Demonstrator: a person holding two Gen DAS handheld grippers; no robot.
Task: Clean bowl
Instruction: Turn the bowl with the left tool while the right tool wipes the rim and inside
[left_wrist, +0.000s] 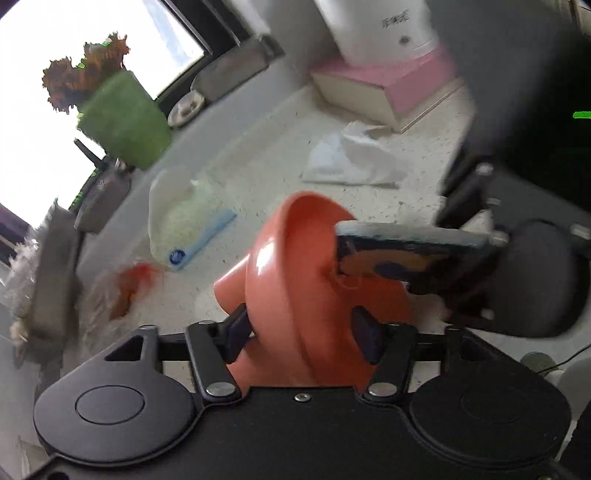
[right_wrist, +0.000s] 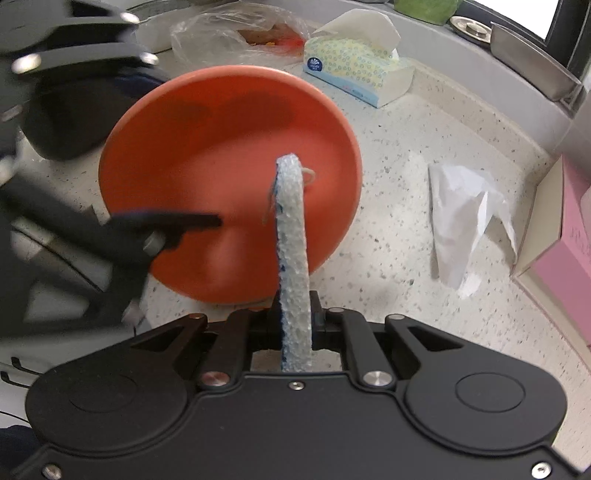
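An orange bowl is held tilted on its side above the speckled counter, with my left gripper shut on its rim. In the right wrist view the bowl's inside faces me. My right gripper is shut on a blue-and-white sponge, whose far end presses into the bowl's inside near a pale scrap. The same sponge reaches into the bowl from the right in the left wrist view. One left finger lies across the bowl's inside.
A tissue box, a crumpled white paper and a clear plastic bag lie on the counter. A pink box stands at the back, a green plant pot by the window.
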